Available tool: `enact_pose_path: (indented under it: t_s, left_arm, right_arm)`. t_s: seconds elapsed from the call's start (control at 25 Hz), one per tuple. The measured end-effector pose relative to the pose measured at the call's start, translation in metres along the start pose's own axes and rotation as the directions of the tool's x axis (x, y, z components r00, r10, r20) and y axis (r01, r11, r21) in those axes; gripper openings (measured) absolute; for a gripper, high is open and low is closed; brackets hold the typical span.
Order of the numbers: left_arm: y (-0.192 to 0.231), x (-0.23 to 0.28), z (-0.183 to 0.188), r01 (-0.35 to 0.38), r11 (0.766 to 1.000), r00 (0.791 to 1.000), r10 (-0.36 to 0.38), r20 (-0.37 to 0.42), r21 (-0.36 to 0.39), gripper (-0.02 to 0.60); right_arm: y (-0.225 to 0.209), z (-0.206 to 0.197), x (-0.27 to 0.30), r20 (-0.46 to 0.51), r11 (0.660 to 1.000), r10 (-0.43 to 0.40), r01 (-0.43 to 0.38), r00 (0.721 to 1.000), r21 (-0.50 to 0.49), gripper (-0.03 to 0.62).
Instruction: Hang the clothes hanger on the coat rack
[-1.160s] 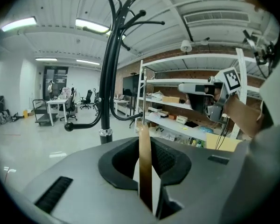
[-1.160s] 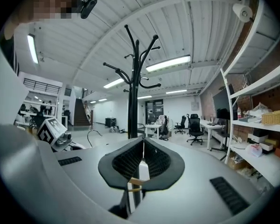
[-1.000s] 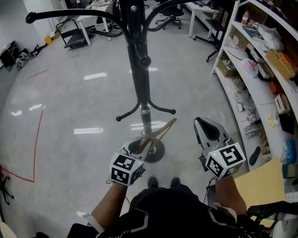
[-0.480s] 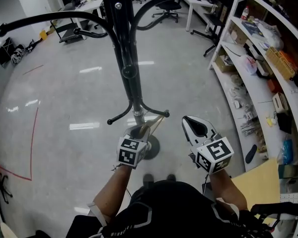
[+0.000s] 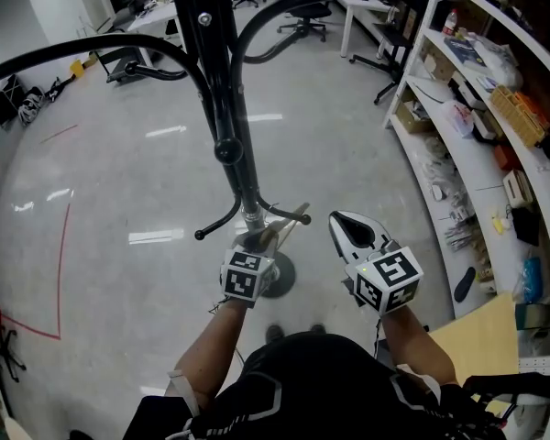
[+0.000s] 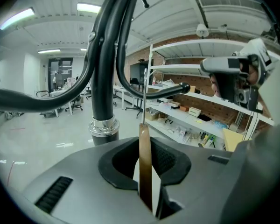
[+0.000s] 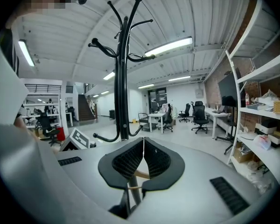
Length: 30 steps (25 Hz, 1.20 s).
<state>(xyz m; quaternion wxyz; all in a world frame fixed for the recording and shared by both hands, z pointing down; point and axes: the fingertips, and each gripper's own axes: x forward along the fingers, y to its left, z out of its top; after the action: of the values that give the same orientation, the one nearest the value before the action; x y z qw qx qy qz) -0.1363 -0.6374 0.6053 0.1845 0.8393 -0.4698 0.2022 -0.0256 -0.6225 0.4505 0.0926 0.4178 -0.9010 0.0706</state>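
Note:
The black coat rack (image 5: 222, 108) stands right in front of me, its curved arms spreading overhead. My left gripper (image 5: 257, 248) is low beside the pole, just above the round base, and is shut on the wooden clothes hanger (image 5: 290, 223), which points up and to the right. In the left gripper view the hanger (image 6: 145, 171) shows edge-on between the jaws, and its metal hook (image 6: 143, 97) rises beside the rack's pole (image 6: 102, 78). My right gripper (image 5: 351, 232) hangs shut to the right of the hanger with nothing in it; its closed pads (image 7: 130, 162) face the rack (image 7: 123, 78).
White shelving (image 5: 495, 145) full of small items runs along the right. A tan cardboard sheet (image 5: 481, 342) lies at the lower right. Desks and office chairs (image 5: 302, 7) stand far behind the rack. Red tape (image 5: 64, 264) marks the glossy floor at the left.
The rack pole has come closer and shifted left in the head view. My left gripper has moved up toward the pole with the hanger, and the right gripper has drifted left alongside it.

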Motion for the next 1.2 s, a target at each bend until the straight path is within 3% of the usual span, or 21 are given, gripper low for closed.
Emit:
enact_pose_path:
  t_s: [0.4,1.2]
  left_arm:
    - [0.011,0.02,-0.021,-0.027,1.0,0.998,0.028,-0.059,0.015,0.052]
    - [0.001,0.029,-0.021,0.018,0.998,1.0,-0.017,-0.025,0.065,0.054]
  right_arm:
    - [0.002,-0.009,0.004,-0.022,1.0,0.002,-0.001,1.0,0.007,0.008]
    - [-0.005,-0.019,-0.005,-0.039,1.0,0.006,-0.005,0.999,0.012,0.009]
